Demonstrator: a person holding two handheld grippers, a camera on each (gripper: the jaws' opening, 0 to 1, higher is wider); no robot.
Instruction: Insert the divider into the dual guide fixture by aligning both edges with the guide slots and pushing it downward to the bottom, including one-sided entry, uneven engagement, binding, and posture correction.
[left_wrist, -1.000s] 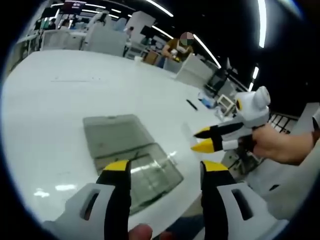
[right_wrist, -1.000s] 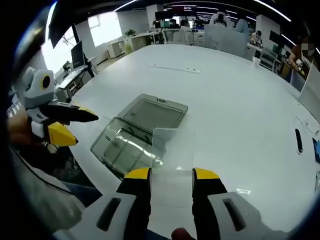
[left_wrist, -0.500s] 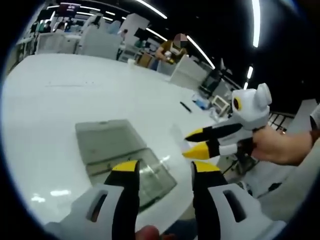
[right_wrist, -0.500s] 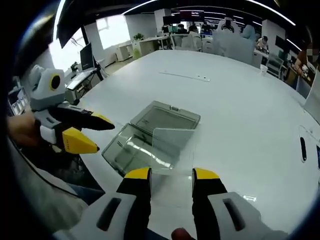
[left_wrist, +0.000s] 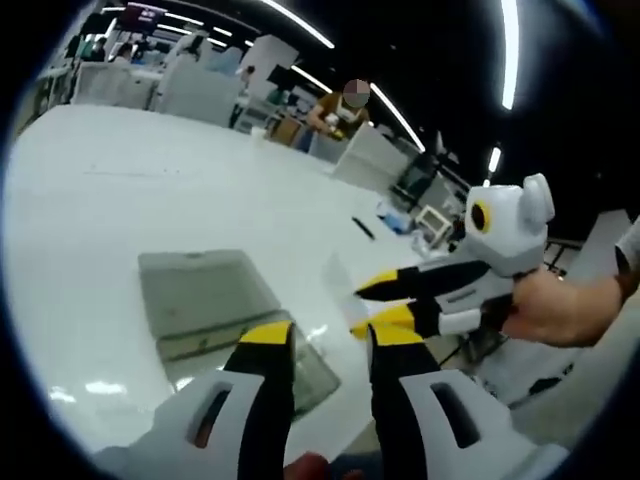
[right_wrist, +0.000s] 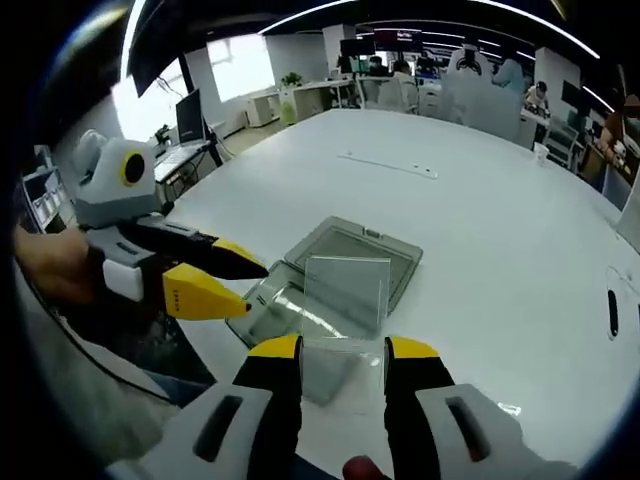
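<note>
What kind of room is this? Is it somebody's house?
Probably not a house: it looks like a big open office or lab. A large white table fills the middle, with computer monitors and long ceiling lights around.

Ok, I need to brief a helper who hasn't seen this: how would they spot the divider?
On the big white table lies an open clear box near the front edge. Just above it, the right gripper holds a flat clear sheet upright: that's the divider, the one loose see-through panel, with no hinge or walls.

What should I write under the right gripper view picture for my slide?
Right gripper holds a clear divider above the open plastic case on the white table.
</note>
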